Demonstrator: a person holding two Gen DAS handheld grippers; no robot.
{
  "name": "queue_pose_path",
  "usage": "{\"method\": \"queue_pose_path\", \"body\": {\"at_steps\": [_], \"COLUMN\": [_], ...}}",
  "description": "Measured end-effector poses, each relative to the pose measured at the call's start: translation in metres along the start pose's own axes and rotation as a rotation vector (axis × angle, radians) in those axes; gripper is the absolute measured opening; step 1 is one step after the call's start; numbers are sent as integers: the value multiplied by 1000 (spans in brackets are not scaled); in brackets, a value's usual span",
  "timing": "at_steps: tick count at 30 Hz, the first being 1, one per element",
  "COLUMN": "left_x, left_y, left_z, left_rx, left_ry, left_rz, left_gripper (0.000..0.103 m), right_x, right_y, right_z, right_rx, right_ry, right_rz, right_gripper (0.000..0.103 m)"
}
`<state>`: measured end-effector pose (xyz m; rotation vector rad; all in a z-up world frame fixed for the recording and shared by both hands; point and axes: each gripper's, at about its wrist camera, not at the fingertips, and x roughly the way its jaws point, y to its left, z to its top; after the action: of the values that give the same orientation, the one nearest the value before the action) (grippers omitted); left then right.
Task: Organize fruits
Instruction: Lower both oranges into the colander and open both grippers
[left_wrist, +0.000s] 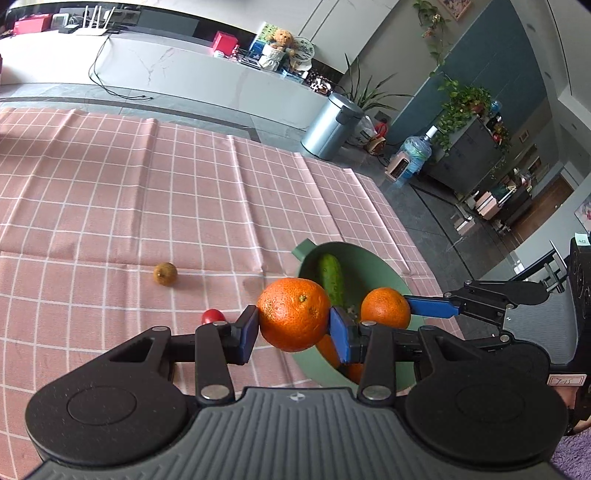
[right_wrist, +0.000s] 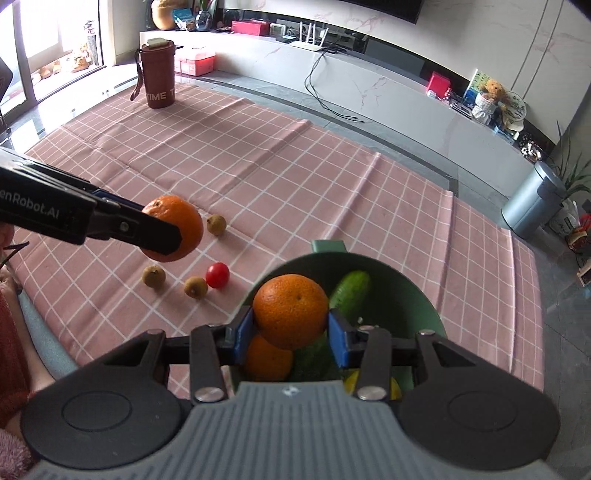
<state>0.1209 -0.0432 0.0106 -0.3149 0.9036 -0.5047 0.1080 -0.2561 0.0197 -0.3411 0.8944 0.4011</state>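
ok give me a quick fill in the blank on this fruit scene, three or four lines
1. Each hand-held gripper, left and right, is shut on an ____.
2. The cucumber lies inside the green ____.
3. The number of small brown fruits on the cloth in the right wrist view is ____.
4. The small red fruit on the cloth is a ____.

Missing words: orange; bowl; three; tomato
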Motion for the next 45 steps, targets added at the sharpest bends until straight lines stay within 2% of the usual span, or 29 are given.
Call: {"method": "queue_pose_path", "body": {"at_steps": [6,10,13,20,28,32,36,39,45], "left_x": [30,54,68,101,117,120,127,134,124], "left_y": [-38,-59,-68,-86,-110,-110,-110,-108,-106], "left_z": [-6,-4,2,2,-5,-1,-2,-5,-9], "left_rx": [92,168,213,359,493,493,521,542,542], "left_ry": [62,103,132,243,285,296,320,319,305], "left_rz": [4,65,105,251,400,413,438,459,429], "left_gripper": [47,47,47,47,48,49,58,58,63], "right_x": [-10,-7,-2,25,62,79,88,95,100], "right_y": [-38,-52,-56,-69,-79,-76,-69,-71,-76], "right_z": [-40,-54,-52,-33,-17,-8,-7,-8,-10], "right_rx": [84,110,91,53,-17,-75,-162,-149,-126], "right_ry": [33,37,30,20,97,153,187,191,187], "right_rz": [-35,-13,-11,11,28,40,40,51,78], "right_gripper": [40,40,40,40,40,40,41,41,41]}}
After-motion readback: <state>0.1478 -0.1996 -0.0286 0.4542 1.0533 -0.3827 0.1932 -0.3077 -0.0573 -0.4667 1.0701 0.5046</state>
